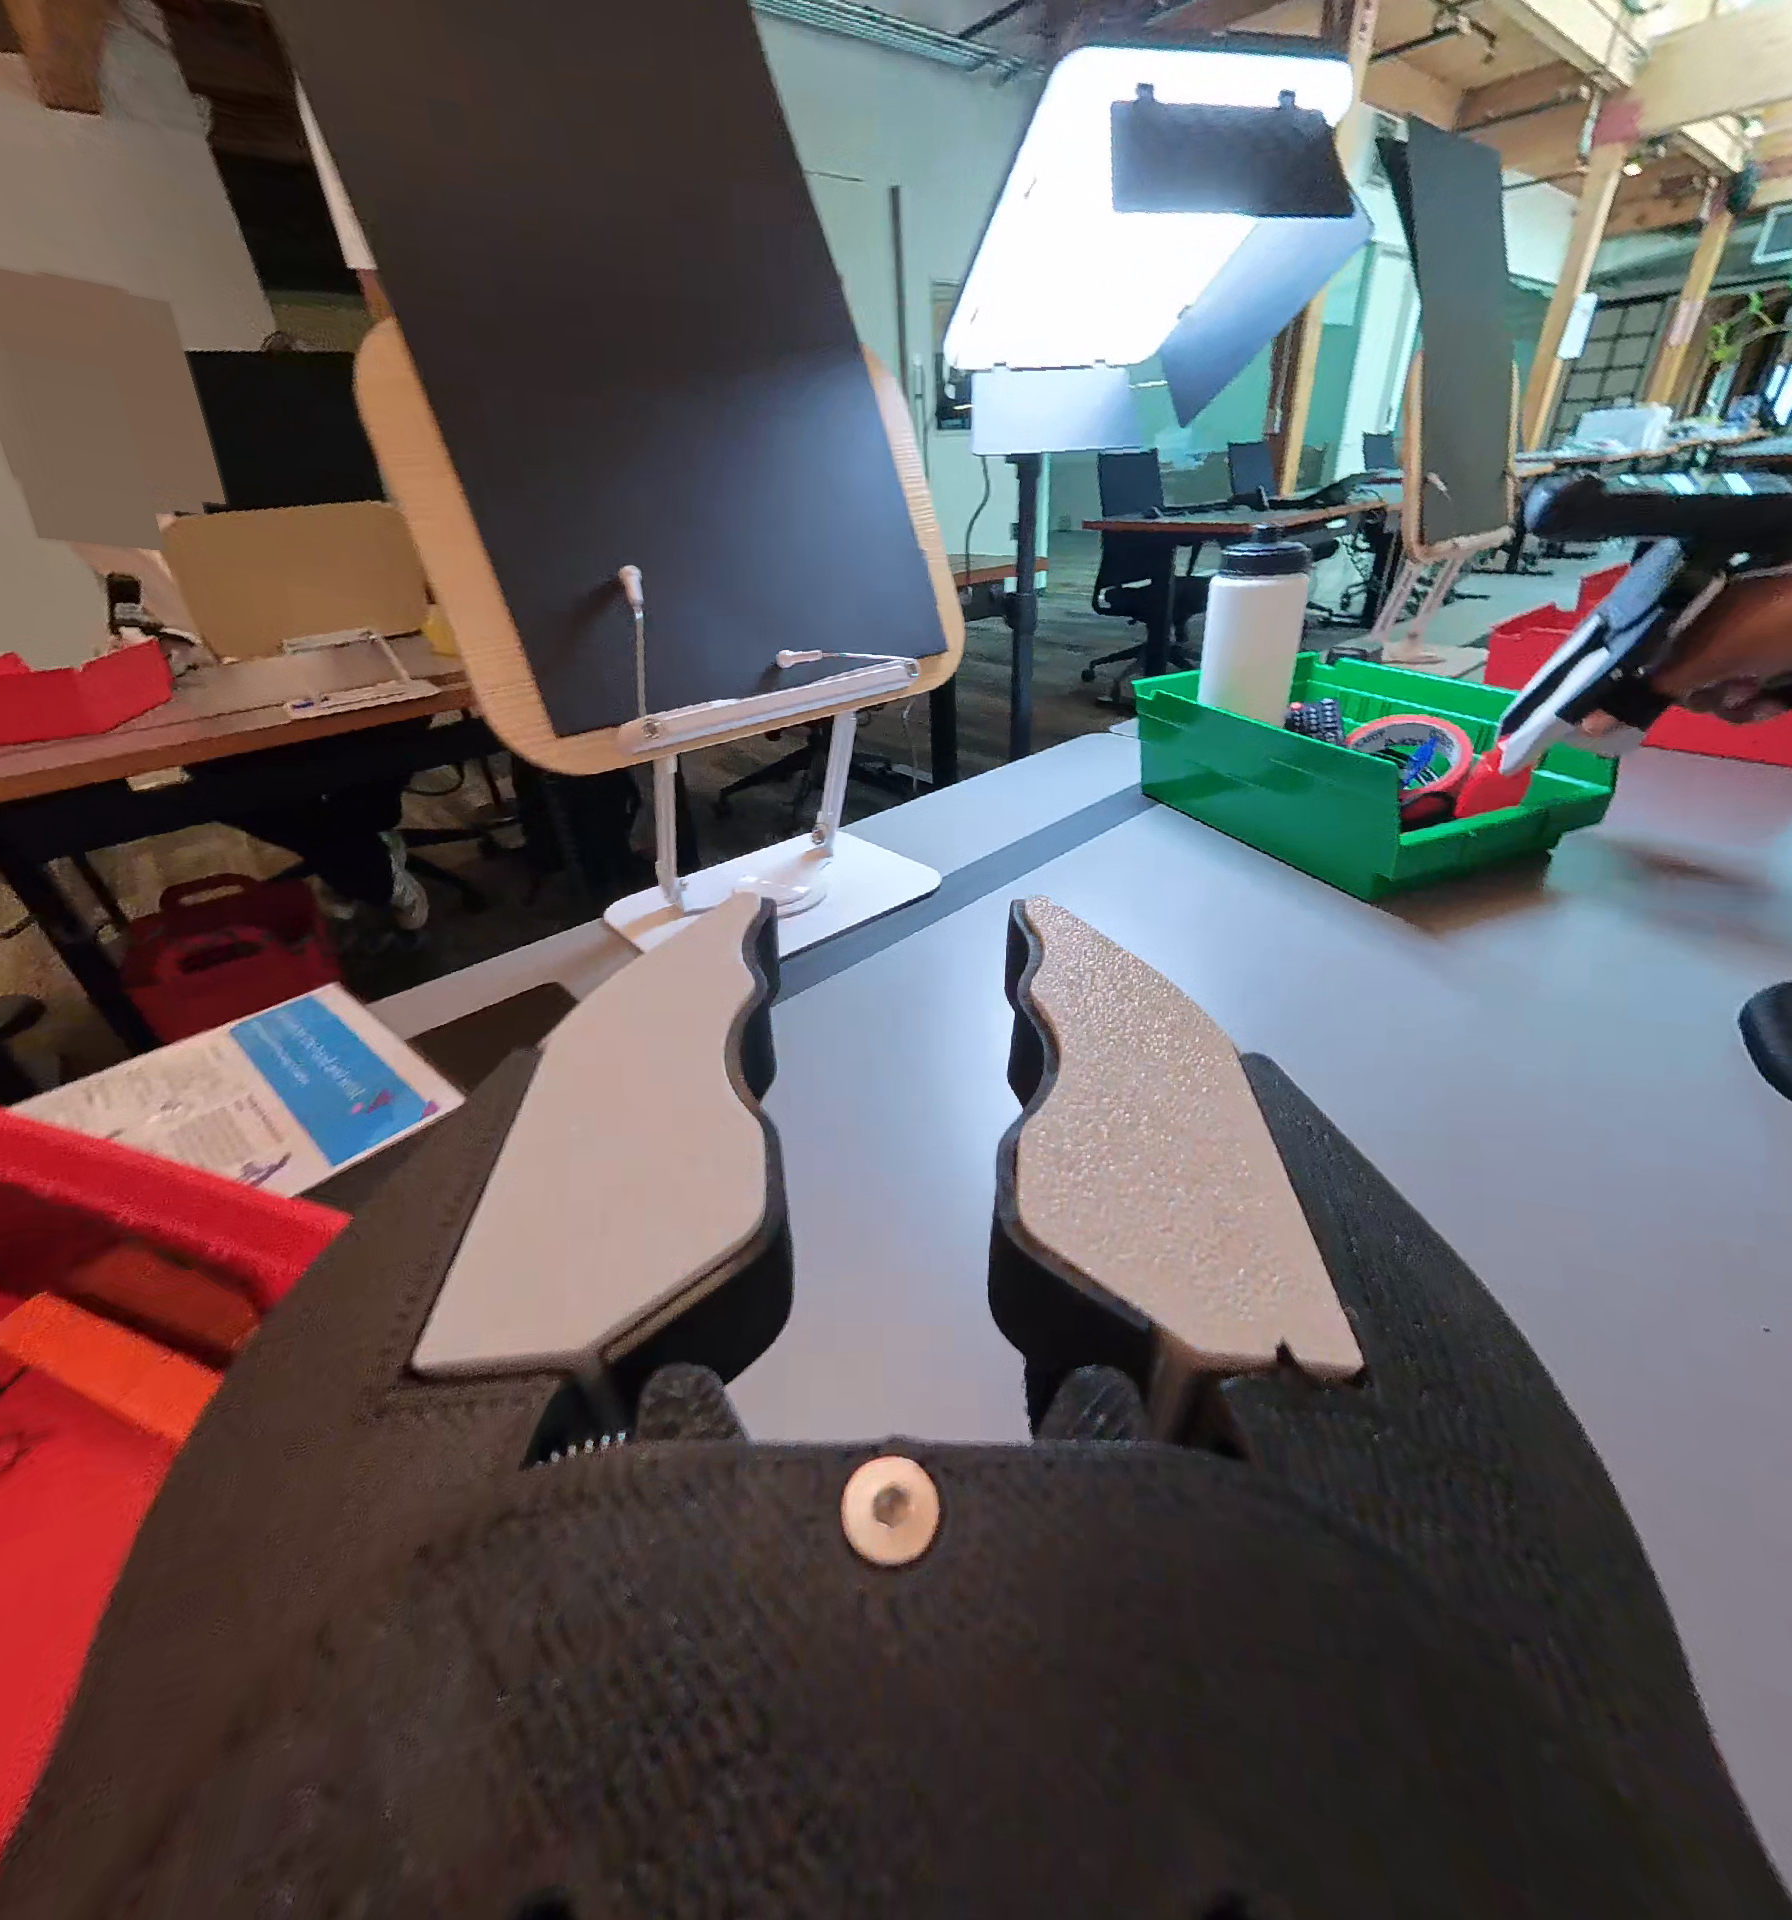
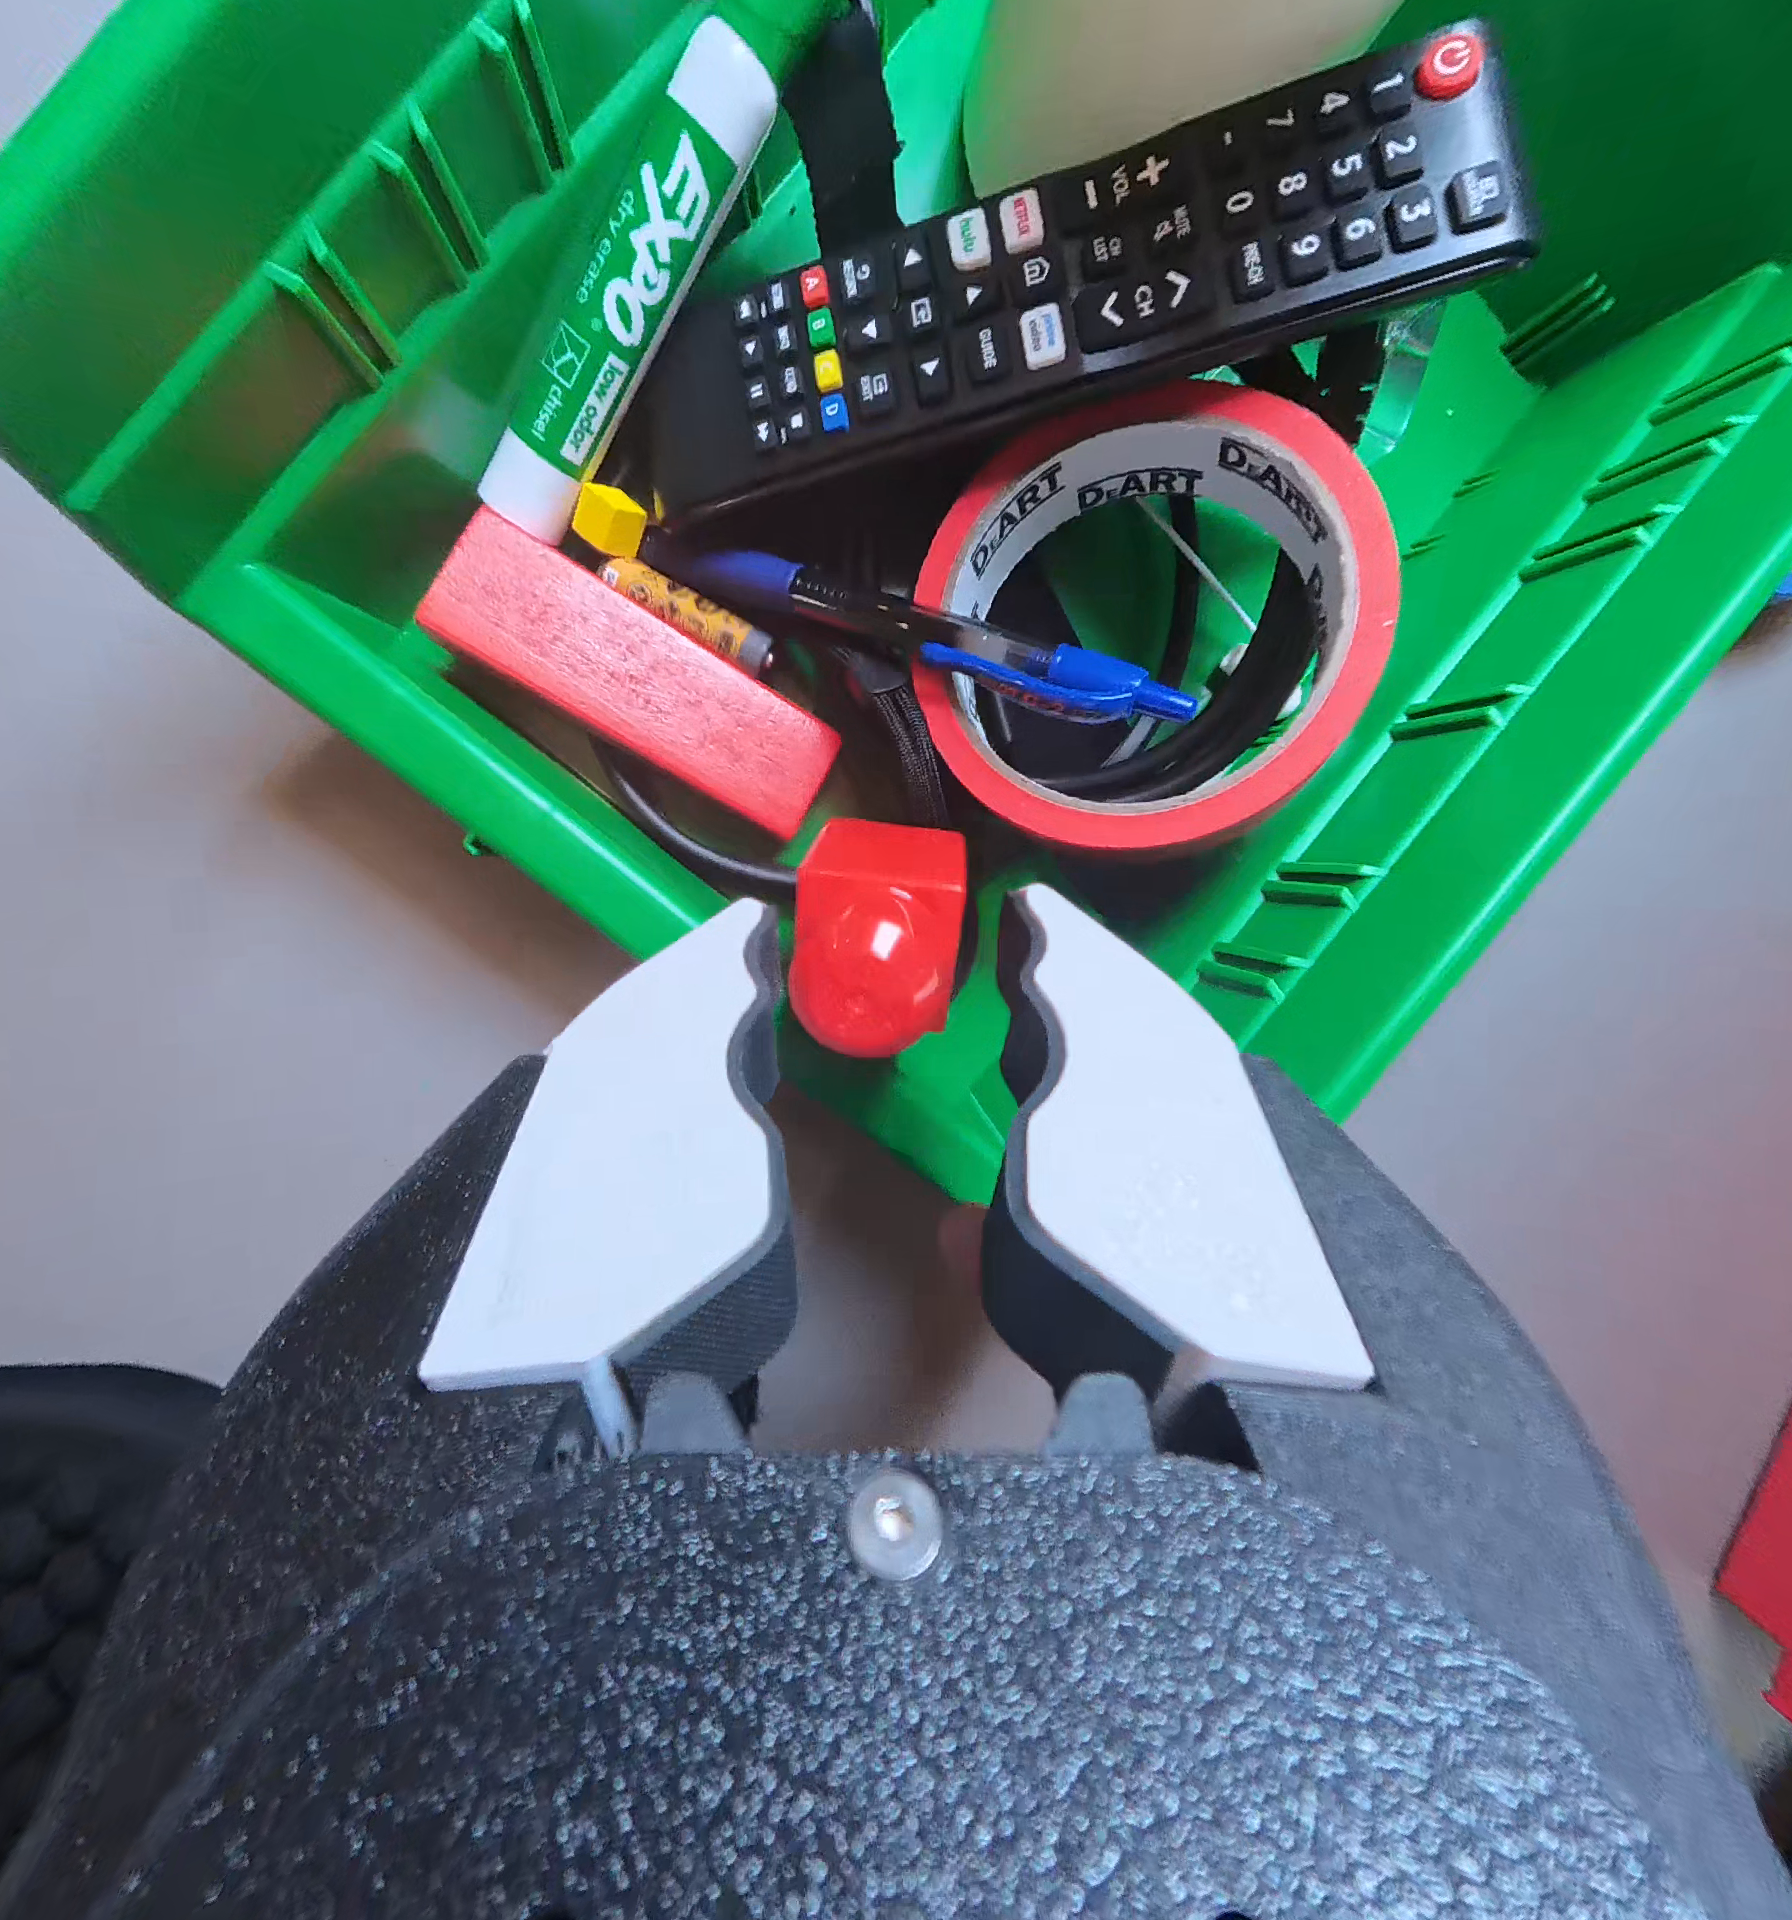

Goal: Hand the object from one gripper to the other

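In the green bin (image 2: pixel 279 312), one remote (image 2: pixel 1131 270), one marker (image 2: pixel 632 281), one tape roll (image 2: pixel 1162 623)

Bright softbox (image 1: pixel 1131 208) lights scene; fisheye bending at edges; far right claw (image 1: pixel 1536 727) slightly blurred, perhaps motion.

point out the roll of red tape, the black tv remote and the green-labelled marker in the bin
roll of red tape (image 2: pixel 1375 623): right wrist view, on its red outer band
black tv remote (image 2: pixel 1131 260): right wrist view, mid keypad
green-labelled marker (image 2: pixel 632 281): right wrist view, mid barrel
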Motion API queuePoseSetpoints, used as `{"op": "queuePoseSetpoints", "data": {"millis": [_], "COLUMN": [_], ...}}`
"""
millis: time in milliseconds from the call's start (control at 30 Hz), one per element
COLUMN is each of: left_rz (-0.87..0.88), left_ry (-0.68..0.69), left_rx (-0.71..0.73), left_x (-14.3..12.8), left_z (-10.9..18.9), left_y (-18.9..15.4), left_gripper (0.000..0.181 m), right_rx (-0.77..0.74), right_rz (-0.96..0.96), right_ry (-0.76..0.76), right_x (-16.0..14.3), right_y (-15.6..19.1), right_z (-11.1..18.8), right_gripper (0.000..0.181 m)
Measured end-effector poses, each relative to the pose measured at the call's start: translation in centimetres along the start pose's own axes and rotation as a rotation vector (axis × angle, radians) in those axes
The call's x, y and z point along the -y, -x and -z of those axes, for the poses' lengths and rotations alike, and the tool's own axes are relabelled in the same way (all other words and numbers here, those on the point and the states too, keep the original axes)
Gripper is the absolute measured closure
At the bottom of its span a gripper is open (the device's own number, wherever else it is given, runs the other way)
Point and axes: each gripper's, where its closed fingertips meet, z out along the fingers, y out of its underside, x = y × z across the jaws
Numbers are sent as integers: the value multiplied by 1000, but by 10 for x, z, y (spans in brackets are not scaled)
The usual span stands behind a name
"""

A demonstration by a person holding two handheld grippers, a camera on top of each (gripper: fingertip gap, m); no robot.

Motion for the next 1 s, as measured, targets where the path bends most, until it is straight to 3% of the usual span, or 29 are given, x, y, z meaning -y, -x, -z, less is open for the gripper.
{"op": "queuePoseSetpoints", "data": {"millis": [33,167,300,433,567,767,1000], "left_rz": [17,34,31,58,82,193,579], "left_ry": [-3,6,21,78,196,436,646], "left_rx": [15,93,190,293,378,424,397], "left_x": [-1,-7,-7,-5,-6,-35,-117], "left_z": [6,26,43,56,59,33,-15], "left_y": [7,34,64,104,151,223,255], "left_gripper": [139,139,140,140,138,139,142], "right_rx": [-6,-30,20,325,605,723,741], "right_rz": [-5,4,31,109,153,252,296], "right_ry": [-19,-147,-440,-781,-965,-913,-828], "right_x": [2,24,63,83,69,41,29], "right_y": [0,-1,22,101,175,239,266], "right_z": [0,19,66,131,175,157,119], "right_gripper": [139,132,136,138,143,144,147]}}
